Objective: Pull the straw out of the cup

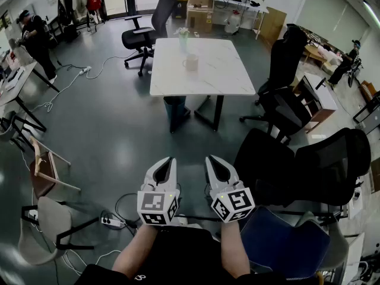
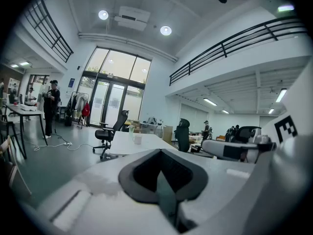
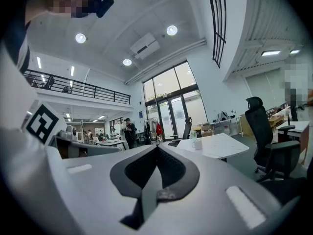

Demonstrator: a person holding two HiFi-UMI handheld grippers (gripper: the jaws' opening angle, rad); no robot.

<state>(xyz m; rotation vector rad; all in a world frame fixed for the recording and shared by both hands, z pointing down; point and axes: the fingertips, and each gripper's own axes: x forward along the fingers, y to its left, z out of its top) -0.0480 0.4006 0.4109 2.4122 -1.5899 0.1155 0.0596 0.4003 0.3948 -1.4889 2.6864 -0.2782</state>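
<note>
Far ahead stands a white table (image 1: 205, 70) with a white mug (image 1: 190, 62) and, behind it, a pale green cup (image 1: 183, 38); a straw is too small to make out. The same table (image 2: 146, 144) and mug (image 2: 138, 139) appear small in the left gripper view, and the table (image 3: 220, 146) and mug (image 3: 196, 144) again in the right gripper view. My left gripper (image 1: 170, 162) and right gripper (image 1: 212, 162) hover side by side close to my body, well short of the table. Both are shut with nothing between the jaws.
Black office chairs (image 1: 297, 159) crowd the right side, with a blue seat (image 1: 285, 239) near my right arm. Another black chair (image 1: 147, 33) stands behind the table. A grey chair (image 1: 50, 224), a power strip with cables (image 1: 111, 221) and a standing person (image 1: 35, 37) are on the left.
</note>
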